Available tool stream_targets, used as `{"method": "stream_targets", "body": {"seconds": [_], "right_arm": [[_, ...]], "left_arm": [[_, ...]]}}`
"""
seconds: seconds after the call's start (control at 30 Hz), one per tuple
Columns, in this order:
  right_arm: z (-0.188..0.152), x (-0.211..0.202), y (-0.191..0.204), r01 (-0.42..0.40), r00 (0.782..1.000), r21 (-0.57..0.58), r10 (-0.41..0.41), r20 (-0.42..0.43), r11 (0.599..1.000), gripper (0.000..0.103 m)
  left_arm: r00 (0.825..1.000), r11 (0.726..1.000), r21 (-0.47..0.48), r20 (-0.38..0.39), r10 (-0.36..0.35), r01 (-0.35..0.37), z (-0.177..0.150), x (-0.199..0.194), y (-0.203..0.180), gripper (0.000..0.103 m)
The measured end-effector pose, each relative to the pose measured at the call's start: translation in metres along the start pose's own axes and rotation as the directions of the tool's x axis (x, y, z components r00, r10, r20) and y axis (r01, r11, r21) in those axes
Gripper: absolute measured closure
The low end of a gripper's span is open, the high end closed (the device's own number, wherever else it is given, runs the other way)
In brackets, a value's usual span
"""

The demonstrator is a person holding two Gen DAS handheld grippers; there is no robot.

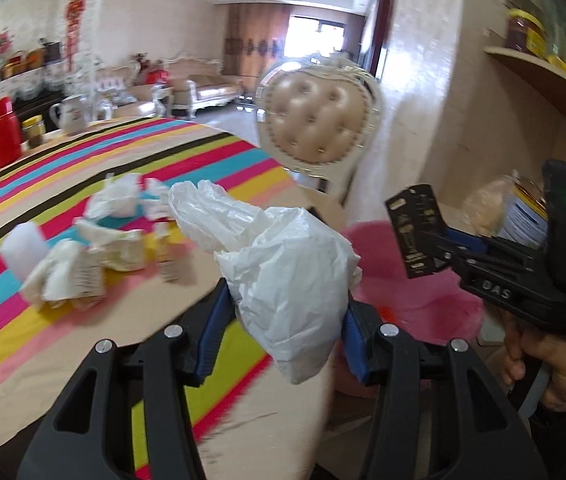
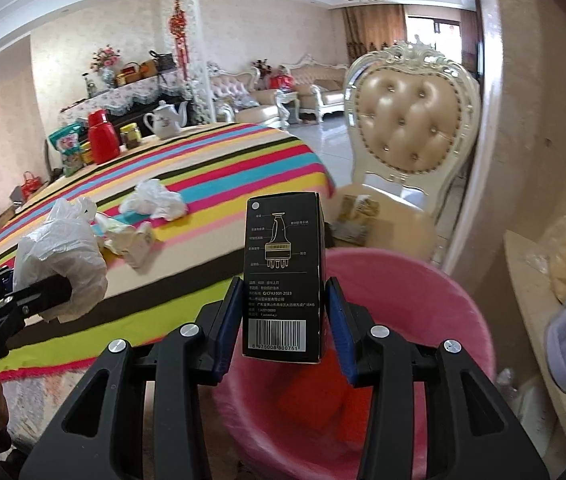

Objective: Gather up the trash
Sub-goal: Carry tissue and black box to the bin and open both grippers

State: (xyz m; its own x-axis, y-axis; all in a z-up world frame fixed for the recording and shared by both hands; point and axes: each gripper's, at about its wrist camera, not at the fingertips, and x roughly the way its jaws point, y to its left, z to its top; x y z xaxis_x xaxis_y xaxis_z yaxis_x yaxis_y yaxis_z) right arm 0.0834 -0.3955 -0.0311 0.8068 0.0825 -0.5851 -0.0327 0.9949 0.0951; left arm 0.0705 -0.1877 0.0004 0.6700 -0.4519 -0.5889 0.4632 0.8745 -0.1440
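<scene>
So we've got the black box point(image 2: 283, 276) pinched between the blue pads of the right gripper point(image 2: 283, 320), standing upright with its long axis pointing to 12 o'clock and the barcode end down at 6. Right below and behind it is the pink trash bin point(image 2: 435, 300), its mouth spreading out from about 4 to 6 o'clock of the box, so the box sits pretty much over the opening already. Our guess is the drop just needs the jaws to let go, maybe after a small nudge toward 5 o'clock to clear the near rim. Jaws are only as wide as the box, closed snug on its two narrow sides.

The left gripper point(image 1: 287, 312) is clamped on a crumpled white plastic bag point(image 1: 283, 256), which bulges up and out toward 11 o'clock. From that camera the bin point(image 1: 415, 284) lies off at 3 o'clock, with the right gripper point(image 1: 427, 236) and its box point(image 1: 413, 228) between 2 and 3, so the right hand is clearly nearer the bin and we'd say it goes first.

More trash waits on the striped tablecloth point(image 1: 83, 184): crumpled tissues point(image 1: 115, 200) and paper wrappers point(image 1: 123, 250) around 10 o'clock of the left gripper, well apart from the bin
</scene>
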Motion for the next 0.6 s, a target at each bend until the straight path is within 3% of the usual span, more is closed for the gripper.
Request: {"method": "stream_targets", "body": {"seconds": [0.6], "right_arm": [[-0.011, 0.003, -0.041, 0.131, 0.991, 0.031, -0.13, -0.038, 0.991, 0.063]], "left_arm": [[0.988, 0.984, 0.096, -0.034, -0.15, 0.153, 0.019, 0.051, -0.057, 0.051]]}}
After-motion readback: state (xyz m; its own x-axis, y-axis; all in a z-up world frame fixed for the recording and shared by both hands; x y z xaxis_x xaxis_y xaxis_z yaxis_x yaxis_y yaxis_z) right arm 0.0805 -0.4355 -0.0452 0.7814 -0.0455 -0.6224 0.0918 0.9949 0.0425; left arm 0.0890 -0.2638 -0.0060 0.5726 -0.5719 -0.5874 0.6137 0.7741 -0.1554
